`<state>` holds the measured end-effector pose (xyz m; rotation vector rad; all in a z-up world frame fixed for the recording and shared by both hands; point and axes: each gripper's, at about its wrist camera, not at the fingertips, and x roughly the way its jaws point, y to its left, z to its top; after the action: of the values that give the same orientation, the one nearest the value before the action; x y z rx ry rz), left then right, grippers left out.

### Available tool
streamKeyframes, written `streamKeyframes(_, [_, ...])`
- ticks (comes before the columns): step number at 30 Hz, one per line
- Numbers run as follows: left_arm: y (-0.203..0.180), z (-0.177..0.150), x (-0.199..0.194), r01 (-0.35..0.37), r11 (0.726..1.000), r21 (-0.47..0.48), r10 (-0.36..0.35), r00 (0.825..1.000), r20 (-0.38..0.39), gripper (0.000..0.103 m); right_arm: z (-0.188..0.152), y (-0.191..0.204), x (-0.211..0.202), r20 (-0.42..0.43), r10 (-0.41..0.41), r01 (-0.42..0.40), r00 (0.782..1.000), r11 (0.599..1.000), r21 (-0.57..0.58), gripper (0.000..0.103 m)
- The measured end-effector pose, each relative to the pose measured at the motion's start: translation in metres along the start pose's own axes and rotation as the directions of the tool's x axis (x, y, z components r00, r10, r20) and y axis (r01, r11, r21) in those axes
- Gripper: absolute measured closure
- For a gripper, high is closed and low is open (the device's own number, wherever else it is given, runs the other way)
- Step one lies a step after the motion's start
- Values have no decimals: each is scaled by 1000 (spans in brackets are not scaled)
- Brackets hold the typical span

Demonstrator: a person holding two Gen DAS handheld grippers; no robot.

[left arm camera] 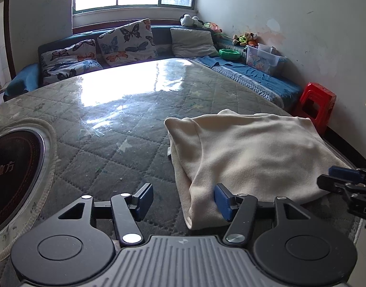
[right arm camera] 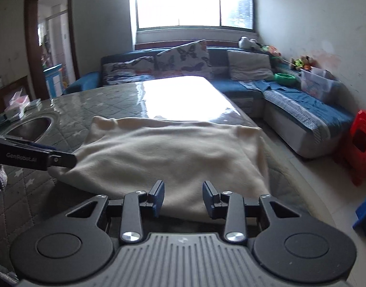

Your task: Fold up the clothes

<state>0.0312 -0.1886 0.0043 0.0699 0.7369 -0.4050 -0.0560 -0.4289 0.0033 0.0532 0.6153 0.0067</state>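
Note:
A cream garment [left arm camera: 250, 157] lies folded into a rough rectangle on the quilted table top [left arm camera: 106, 124]; it also shows in the right wrist view [right arm camera: 173, 153]. My left gripper [left arm camera: 184, 202] is open at the garment's near left corner, its right finger resting on the cloth edge, its left finger over the table. My right gripper [right arm camera: 183, 197] is open, empty, at the garment's near edge. The right gripper also shows at the right edge of the left wrist view [left arm camera: 343, 179], and the left gripper at the left of the right wrist view [right arm camera: 63, 159].
A round recessed burner [left arm camera: 13, 181] sits in the table at left. A blue sofa [left arm camera: 254, 76] with butterfly cushions [left arm camera: 128, 40], a clear box [left arm camera: 264, 59] and a green bowl [left arm camera: 229, 53] wraps the far side. A red stool [left arm camera: 318, 102] stands at right.

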Motion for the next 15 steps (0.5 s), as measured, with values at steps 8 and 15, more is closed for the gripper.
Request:
streamKeyframes(8, [3, -6, -4, -8, 1000, -7, 8, 1000, -8, 43, -8, -27, -14, 14, -61, 59, 998, 994, 91, 66])
streamKeyframes(15, [6, -9, -5, -21, 1000, -18, 21, 1000, -14, 40, -10, -38, -4, -18, -72, 74, 997, 987, 140, 66])
